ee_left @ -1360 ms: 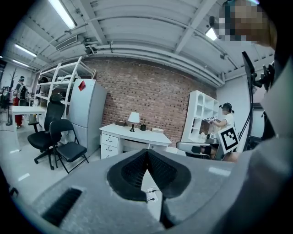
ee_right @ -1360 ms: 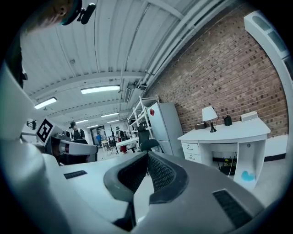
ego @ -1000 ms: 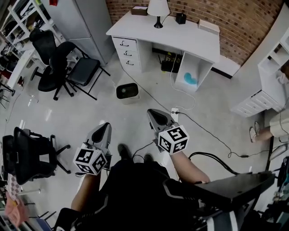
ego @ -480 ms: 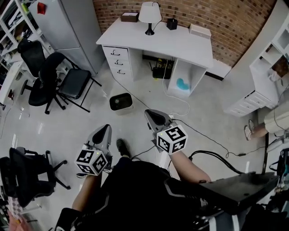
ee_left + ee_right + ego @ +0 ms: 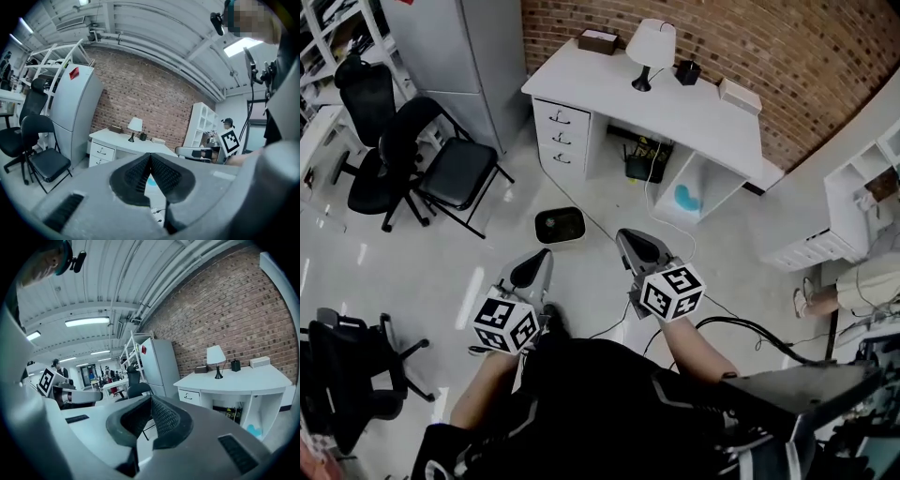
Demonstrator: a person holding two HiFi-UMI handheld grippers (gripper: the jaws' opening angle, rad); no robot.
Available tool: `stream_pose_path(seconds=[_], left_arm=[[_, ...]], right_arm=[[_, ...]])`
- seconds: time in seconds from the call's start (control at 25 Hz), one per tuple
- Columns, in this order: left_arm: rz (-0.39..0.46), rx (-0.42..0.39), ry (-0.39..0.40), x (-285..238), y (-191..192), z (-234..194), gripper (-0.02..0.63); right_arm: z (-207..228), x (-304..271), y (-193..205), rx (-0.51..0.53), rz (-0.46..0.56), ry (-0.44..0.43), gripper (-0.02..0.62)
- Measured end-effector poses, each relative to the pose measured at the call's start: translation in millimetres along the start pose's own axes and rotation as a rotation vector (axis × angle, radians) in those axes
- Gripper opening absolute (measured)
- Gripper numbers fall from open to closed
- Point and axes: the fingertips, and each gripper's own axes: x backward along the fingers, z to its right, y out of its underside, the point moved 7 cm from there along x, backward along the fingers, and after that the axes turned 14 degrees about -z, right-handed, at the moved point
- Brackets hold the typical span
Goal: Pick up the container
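A white desk (image 5: 675, 103) stands against the brick wall. On it are a lamp (image 5: 649, 47), a small black pot (image 5: 687, 72), a white box (image 5: 740, 95) and a brown box (image 5: 598, 41). A small dark-topped bin (image 5: 560, 225) sits on the floor before the desk. I cannot tell which is the container. My left gripper (image 5: 536, 267) and right gripper (image 5: 636, 246) are held side by side over the floor, well short of the desk. Both are shut with nothing in them; the pads (image 5: 161, 174) and the pads (image 5: 164, 417) meet.
Black chairs (image 5: 441, 159) and a grey cabinet (image 5: 473, 47) stand at the left. Cables (image 5: 741, 328) run over the floor at the right, near white drawers (image 5: 811, 248). A person's feet (image 5: 806, 300) show at the far right. A dark stand (image 5: 797, 384) is beside me.
The view has swung, so the desk now sits further right and a little nearer. Both grippers stay shut and held out in front, slightly further forward.
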Motion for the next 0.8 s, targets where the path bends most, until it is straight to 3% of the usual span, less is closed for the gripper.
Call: stream_pose_path(seconds=[0.4, 0.8], left_arm=[[0.045, 0.067, 0.041, -3, -24, -87, 0.009], [0.011, 0.048, 0.000, -25, -51, -132, 0.009]], right_arm=[[-4, -81, -46, 0.024, -0.049, 0.060, 0.008], [27, -136, -68, -0.013, -0.015, 0.051, 0.008]])
